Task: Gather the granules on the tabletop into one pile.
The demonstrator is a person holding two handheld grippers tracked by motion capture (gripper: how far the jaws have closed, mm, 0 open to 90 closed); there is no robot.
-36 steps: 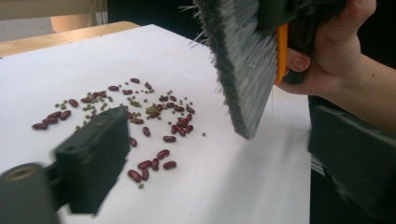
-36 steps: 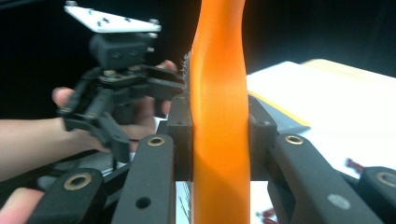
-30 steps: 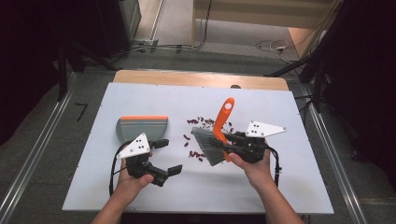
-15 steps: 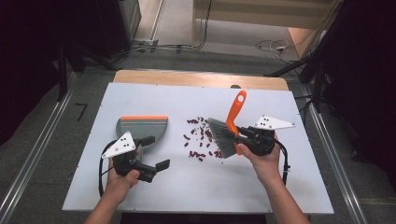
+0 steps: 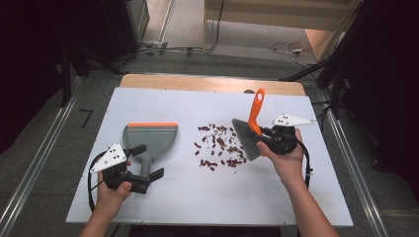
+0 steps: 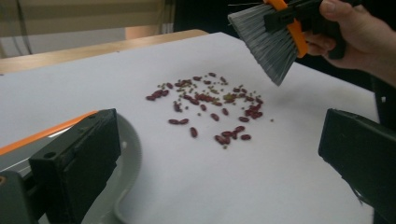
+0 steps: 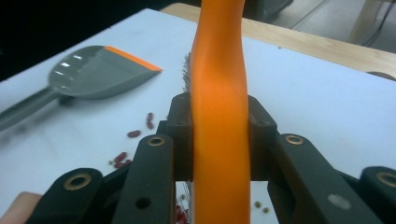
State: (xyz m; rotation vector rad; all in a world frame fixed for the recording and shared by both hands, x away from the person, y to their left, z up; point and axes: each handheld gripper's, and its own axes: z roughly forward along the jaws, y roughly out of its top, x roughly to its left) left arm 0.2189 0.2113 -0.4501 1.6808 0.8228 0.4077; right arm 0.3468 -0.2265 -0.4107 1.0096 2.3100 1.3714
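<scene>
One dustpan (image 5: 148, 136), one brush (image 5: 251, 127) and one loose scatter of beans (image 5: 220, 146) are on or over the white desk (image 5: 296, 197), along with two grippers, one in each hand.

The right gripper (image 5: 267, 138) is clamped on the orange handle of the brush, as the right gripper view shows with the handle (image 7: 219, 116) pinched between the two black jaws. The brush stands nearly upright, handle up, with its grey bristles (image 6: 268, 39) hanging just above the desk at the right edge of the beans.

The beans, dark red ones mixed with smaller greenish bits, too many to count, lie in the middle of the desk between brush and dustpan.

The grey dustpan with its orange lip lies flat to the left of the beans, its handle pointing toward the person. The left gripper (image 5: 143, 165) has its jaws spread wide on either side of that handle, not closed on it.
</scene>
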